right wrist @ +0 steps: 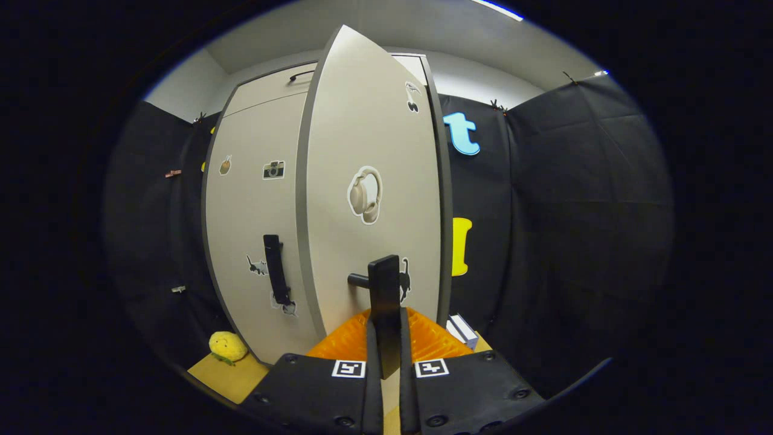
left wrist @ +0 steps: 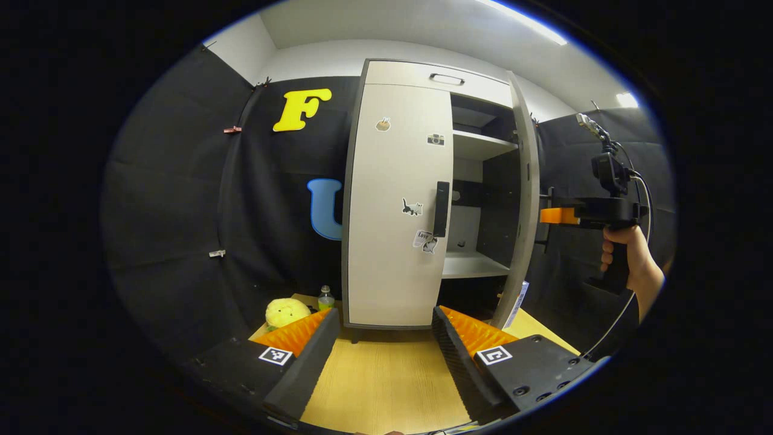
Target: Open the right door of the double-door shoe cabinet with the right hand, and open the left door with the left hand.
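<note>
Right gripper (right wrist: pixel 386 338) clamped on right door handle (right wrist: pixel 384 290) — door swung out; left gripper (left wrist: pixel 381 338) wide open, holding nothing — left door (left wrist: pixel 398 205) closed.

Each gripper is built with black blocks behind its fingers. A small black-and-white square marker (left wrist: pixel 276 356) and round screws (left wrist: pixel 520 391) are seen on them. A thin cable (left wrist: pixel 616 323) is hung below the bare hand (left wrist: pixel 628 254).

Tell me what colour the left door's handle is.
Black; the left door's handle shows best in the left gripper view.
</note>
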